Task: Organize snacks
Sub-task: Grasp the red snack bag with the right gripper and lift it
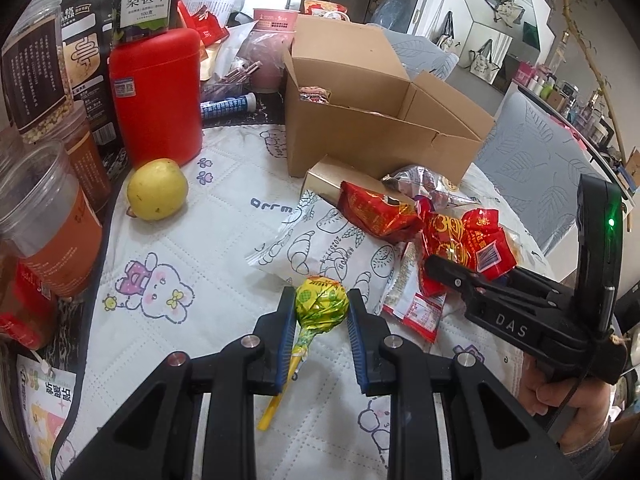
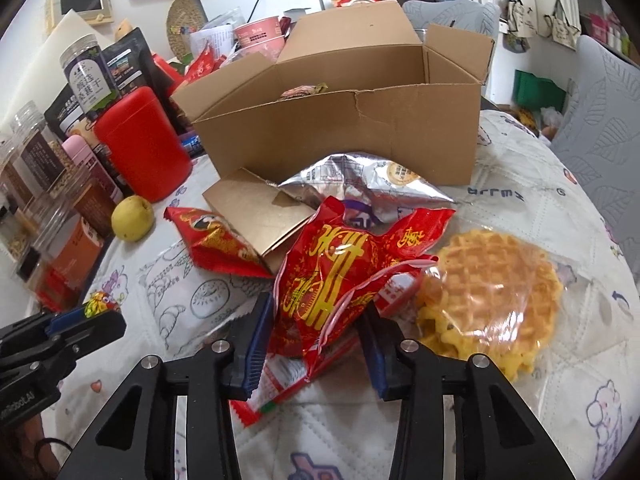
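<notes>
Jaws of the left gripper (image 1: pixel 321 308) are clamped on a lollipop (image 1: pixel 321 303) in green-and-yellow foil, its yellow stick slanting down between the blue pads toward the camera. Just to its right, the right gripper (image 2: pixel 316 320) has its jaws narrowed around a crinkled red snack packet (image 2: pixel 340 276) with gold lettering — the blue pads sit against the wrapper on both sides, and the packet's lower end lies on a flatter red-and-white sachet (image 2: pixel 280 384). A hand (image 1: pixel 560 396) grips that gripper's handle at the edge of the left view.

Right of the red packet lies a round waffle (image 2: pixel 492 292) in clear wrap. Under and behind it all, the table (image 2: pixel 520 216) wears a white quilted cloth printed with cartoon rabbits. A white bread-patterned bag (image 1: pixel 332 240) rests flat beside the pile, then a second red packet (image 2: pixel 216 240), a small gold carton (image 2: pixel 256 208) and a silver foil bag (image 2: pixel 360 184), all touching or overlapping.

Further back stands an open cardboard box (image 2: pixel 340 136) with a wrapped snack or two showing inside. To its left sit a yellow fruit (image 2: pixel 133 218), a red canister (image 2: pixel 144 144) and a row of clear jars (image 2: pixel 60 208).
</notes>
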Motion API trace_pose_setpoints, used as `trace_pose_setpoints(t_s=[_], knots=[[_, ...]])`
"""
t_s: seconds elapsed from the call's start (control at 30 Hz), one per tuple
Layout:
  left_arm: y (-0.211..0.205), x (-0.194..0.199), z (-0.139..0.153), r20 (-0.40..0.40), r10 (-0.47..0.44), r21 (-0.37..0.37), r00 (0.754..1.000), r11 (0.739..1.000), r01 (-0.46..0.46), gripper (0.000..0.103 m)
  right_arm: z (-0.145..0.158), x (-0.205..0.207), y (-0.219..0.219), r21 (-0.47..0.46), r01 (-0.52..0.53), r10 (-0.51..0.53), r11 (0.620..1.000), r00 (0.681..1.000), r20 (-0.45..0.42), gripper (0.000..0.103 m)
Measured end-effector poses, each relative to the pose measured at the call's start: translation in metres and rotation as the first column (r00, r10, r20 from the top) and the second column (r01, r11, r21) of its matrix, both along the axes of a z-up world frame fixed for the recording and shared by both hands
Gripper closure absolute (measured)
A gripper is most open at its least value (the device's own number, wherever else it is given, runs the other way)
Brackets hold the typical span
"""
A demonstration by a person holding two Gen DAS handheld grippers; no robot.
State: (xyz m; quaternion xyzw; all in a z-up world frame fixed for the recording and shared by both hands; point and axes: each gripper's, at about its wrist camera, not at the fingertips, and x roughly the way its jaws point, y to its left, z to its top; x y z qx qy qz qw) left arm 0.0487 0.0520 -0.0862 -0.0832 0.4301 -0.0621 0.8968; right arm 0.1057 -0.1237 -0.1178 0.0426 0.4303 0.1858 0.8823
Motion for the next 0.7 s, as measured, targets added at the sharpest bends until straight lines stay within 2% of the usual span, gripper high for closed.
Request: trace_pose_setpoints(t_s=[0.43, 0.6, 0.7], knots=[[-0.022, -0.013, 0.007, 0.017, -0.049, 0.01, 0.999, 0.999, 0.049, 0.079, 0.0, -0.061, -0.023, -0.044, -0.063, 0.061, 0.997, 0.997, -0.041, 0.061], [-0.026, -0.015, 0.008, 0.015, -0.056, 0.026, 0.998, 0.998, 0.055, 0.079, -0.008, -0.061, -0.024, -0.039, -0.071, 0.068, 0.997, 0.994, -0.08, 0.05], [-0.027, -0.015, 0.008, 0.015, -0.056, 0.037, 0.998, 0.998, 0.055, 0.079, -0.01, -0.056, -0.023, -0.02, -0.062, 0.06, 0.998, 0.994, -0.087, 0.049]])
